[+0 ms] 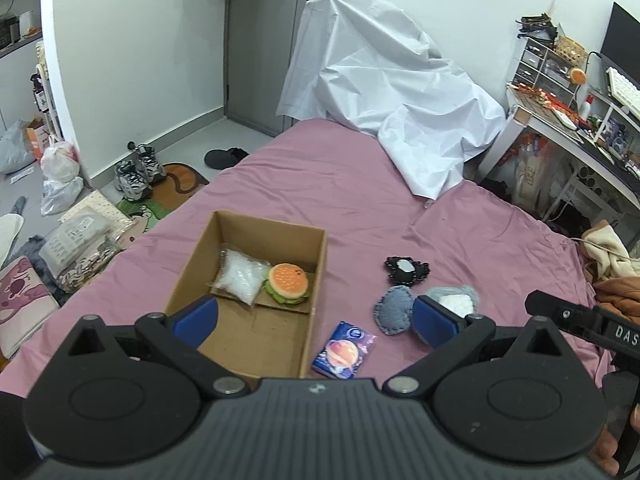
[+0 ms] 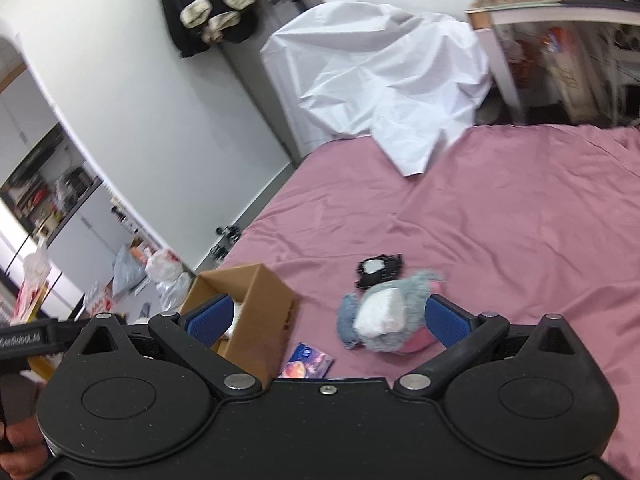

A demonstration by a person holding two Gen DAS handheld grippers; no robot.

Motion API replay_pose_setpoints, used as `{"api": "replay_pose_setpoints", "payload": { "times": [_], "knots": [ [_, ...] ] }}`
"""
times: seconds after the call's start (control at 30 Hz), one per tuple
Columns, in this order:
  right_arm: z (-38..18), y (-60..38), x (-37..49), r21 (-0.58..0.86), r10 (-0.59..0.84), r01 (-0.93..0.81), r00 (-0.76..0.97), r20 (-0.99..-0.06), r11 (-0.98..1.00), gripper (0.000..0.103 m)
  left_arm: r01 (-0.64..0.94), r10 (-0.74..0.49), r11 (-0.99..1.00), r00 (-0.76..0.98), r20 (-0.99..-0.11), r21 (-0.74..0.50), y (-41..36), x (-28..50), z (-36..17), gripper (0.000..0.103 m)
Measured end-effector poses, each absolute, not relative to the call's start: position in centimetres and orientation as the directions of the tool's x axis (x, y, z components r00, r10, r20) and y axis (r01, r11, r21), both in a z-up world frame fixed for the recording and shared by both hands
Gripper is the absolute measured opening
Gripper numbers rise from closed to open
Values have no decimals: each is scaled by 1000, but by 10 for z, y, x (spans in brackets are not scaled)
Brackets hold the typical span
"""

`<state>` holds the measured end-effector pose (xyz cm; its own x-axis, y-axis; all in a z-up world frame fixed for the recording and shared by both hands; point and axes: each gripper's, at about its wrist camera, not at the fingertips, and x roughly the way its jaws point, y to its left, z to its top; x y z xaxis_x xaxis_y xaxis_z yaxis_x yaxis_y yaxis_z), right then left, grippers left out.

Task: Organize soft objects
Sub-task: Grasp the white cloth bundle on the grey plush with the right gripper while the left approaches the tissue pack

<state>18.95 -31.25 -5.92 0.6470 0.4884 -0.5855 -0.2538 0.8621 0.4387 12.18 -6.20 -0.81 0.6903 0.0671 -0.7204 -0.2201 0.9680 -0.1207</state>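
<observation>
An open cardboard box (image 1: pixel 264 332) sits on the pink bed and holds a burger plush (image 1: pixel 288 283) and a clear bag of white filling (image 1: pixel 240 276). Right of the box lie a tissue pack (image 1: pixel 345 350), a denim pouch (image 1: pixel 394 308), a grey fuzzy plush with a white patch (image 1: pixel 456 300) and a black soft piece (image 1: pixel 406 270). My left gripper (image 1: pixel 315 320) is open over the box's near right corner and holds nothing. My right gripper (image 2: pixel 330 320) is open above the bed, its right finger beside the grey plush (image 2: pixel 384 316). The right wrist view also shows the box (image 2: pixel 248 312).
A white sheet (image 1: pixel 384 92) drapes over something at the far end of the bed (image 1: pixel 352 184). A cluttered desk (image 1: pixel 580 120) stands to the right. Shoes, bags and mats crowd the floor (image 1: pixel 80 208) on the left. Blankets (image 1: pixel 612 264) are piled at the bed's right edge.
</observation>
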Motion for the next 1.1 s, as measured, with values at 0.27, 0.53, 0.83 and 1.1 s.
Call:
{"api": "replay_pose_setpoints", "payload": {
  "times": [0.27, 0.53, 0.83, 1.1],
  "knots": [
    [-68, -331, 197, 485, 463, -169, 663, -588, 858, 101, -190, 24, 969, 705, -709, -156, -82, 132, -18, 100],
    [-79, -332, 206, 515, 478, -144, 634, -608, 845, 86, -182, -5, 968, 676, -737, -173, -97, 145, -43, 81],
    [-92, -319, 216, 502, 488, -155, 584, -648, 851, 74, -160, -30, 973, 635, -772, -169, -113, 161, -81, 66],
    [-103, -303, 226, 461, 477, -176, 546, -689, 869, 67, -134, 1, 986, 597, -802, -99, -127, 180, -120, 60]
  ]
}}
